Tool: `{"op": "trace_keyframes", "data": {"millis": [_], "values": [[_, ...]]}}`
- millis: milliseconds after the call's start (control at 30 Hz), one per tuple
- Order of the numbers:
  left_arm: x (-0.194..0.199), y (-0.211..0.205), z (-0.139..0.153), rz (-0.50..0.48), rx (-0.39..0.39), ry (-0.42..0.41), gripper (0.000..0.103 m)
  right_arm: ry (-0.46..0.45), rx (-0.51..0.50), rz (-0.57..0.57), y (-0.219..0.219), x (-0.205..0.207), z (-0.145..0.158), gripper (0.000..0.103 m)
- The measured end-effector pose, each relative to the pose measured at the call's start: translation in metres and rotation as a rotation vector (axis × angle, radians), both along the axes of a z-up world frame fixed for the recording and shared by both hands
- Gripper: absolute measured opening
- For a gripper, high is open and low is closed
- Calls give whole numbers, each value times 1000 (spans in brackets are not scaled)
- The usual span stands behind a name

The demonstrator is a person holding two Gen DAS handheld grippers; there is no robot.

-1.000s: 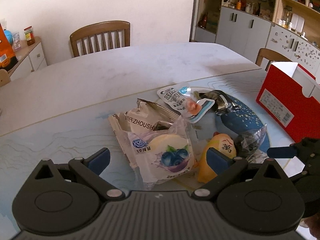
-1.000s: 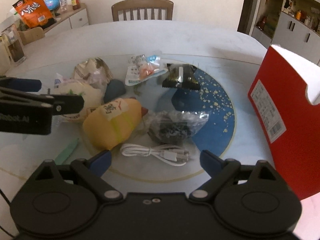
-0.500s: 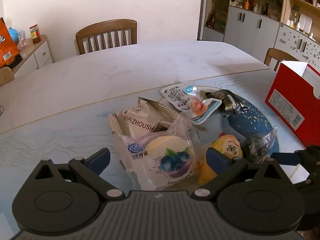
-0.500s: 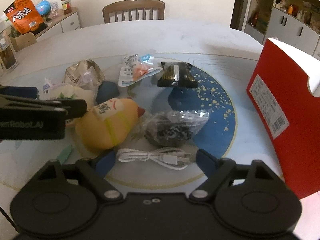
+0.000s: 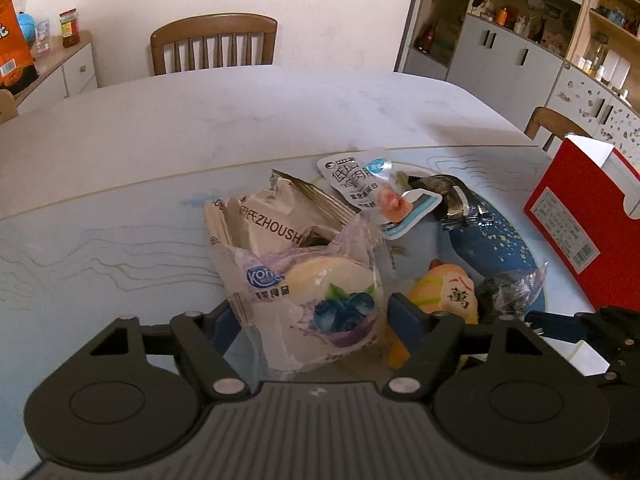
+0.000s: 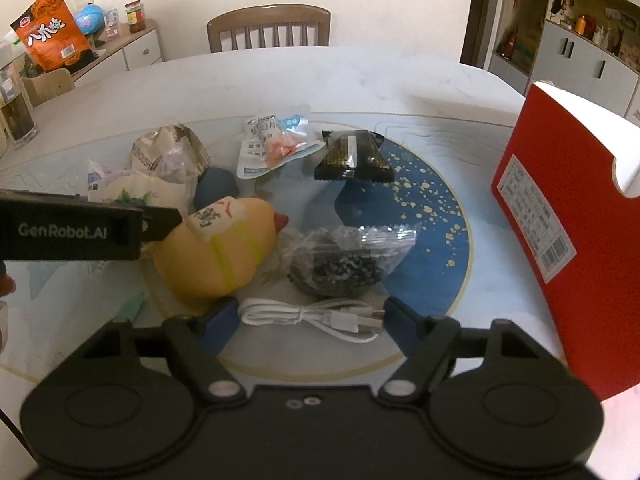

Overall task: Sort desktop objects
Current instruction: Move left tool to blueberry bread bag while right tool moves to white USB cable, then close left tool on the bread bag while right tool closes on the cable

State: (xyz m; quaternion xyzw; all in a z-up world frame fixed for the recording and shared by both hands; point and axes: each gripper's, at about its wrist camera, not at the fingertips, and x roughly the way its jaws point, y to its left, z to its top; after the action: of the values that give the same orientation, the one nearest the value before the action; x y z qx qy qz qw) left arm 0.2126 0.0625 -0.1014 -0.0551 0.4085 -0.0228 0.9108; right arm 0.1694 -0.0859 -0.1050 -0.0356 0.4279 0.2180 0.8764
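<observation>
My left gripper (image 5: 316, 320) is open, its fingers either side of the blueberry cake packet (image 5: 316, 296), which lies against a beige ZHOUSHI snack bag (image 5: 272, 220). My right gripper (image 6: 312, 320) is open, its fingers flanking a coiled white USB cable (image 6: 308, 316). Beyond it lie a yellow duck toy (image 6: 224, 244), a clear bag of dark bits (image 6: 344, 260), a black snack pack (image 6: 352, 156) and a white-blue sausage packet (image 6: 276, 144). The left gripper also shows in the right wrist view (image 6: 160, 220), beside the duck.
An open red box (image 6: 568, 216) stands at the right of the table. A blue-and-gold round mat (image 6: 432, 216) lies under the items. A green strip (image 6: 132, 306) lies at the left. A wooden chair (image 6: 268, 28) stands behind the table, cabinets at the right.
Both grippers have moved forward and down: the left now straddles the blueberry packet, the right now straddles the white cable. Nothing was taken hold of.
</observation>
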Motion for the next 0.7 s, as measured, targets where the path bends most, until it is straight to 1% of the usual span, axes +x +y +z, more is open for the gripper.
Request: {"op": "trace_keyframes", "data": {"millis": [233, 567, 667, 700], "values": [[-4, 2, 2, 2, -30, -1, 71, 0, -2, -6, -4, -2, 0, 77], [-17, 5, 12, 3, -48, -21, 66, -8, -8, -32, -19, -5, 6, 75], [-23, 6, 16, -1, -42, -36, 61, -11, -6, -43, -26, -7, 9, 74], [-24, 6, 17, -3, -41, -38, 57, -13, -6, -44, -28, -8, 10, 74]]}}
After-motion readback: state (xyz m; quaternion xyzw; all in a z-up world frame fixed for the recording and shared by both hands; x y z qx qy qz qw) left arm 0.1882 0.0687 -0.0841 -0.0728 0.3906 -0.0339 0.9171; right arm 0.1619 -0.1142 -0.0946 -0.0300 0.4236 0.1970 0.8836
